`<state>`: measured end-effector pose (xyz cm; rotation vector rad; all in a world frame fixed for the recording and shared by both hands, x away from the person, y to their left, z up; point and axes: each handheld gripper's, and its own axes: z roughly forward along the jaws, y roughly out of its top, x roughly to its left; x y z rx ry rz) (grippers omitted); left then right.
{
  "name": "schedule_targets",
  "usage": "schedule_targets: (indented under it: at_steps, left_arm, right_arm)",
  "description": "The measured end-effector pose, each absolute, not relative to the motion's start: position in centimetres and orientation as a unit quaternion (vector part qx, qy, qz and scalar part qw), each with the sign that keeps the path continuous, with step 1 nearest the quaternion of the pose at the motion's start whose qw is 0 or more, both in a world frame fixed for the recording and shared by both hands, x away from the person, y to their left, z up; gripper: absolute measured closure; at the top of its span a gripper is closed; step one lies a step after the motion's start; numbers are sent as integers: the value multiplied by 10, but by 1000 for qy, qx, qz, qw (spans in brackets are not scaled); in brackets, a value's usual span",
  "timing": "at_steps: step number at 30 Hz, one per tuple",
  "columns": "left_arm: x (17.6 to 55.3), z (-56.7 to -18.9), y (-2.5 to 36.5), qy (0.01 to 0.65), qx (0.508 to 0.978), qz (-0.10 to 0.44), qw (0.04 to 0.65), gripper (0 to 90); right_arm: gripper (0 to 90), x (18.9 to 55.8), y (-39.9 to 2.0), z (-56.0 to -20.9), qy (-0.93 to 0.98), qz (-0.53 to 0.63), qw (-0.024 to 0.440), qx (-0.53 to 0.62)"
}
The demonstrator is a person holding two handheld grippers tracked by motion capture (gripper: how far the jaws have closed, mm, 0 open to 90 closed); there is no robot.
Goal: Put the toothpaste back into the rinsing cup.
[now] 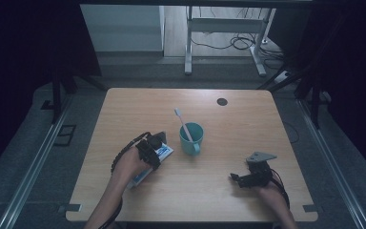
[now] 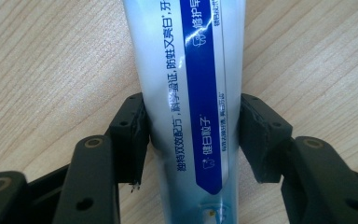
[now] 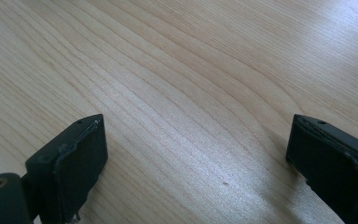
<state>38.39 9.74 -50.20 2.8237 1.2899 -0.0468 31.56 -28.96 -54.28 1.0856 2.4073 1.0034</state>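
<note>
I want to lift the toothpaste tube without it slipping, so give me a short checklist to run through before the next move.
1. Toothpaste tube between the left gripper jaws: ok.
2. Both pads touch the tube's sides: ok.
3. Grip firm enough to lift: cannot tell.
4. Teal cup with toothbrush upright, apart from the tube: ok.
5. Right gripper open, nothing between its jaws, over bare table: ok.

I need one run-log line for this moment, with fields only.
left gripper: shut on toothpaste tube | right gripper: open, nothing held | toothbrush: in teal cup | table: wooden
</note>
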Motion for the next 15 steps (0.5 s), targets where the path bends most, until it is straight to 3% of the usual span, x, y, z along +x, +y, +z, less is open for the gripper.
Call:
schedule_targets:
  at_steps: [15]
  left_arm:
    - [378, -494, 105, 405, 912, -12, 55, 673]
  right_arm:
    - [49, 316, -290, -543, 841, 351, 158, 379]
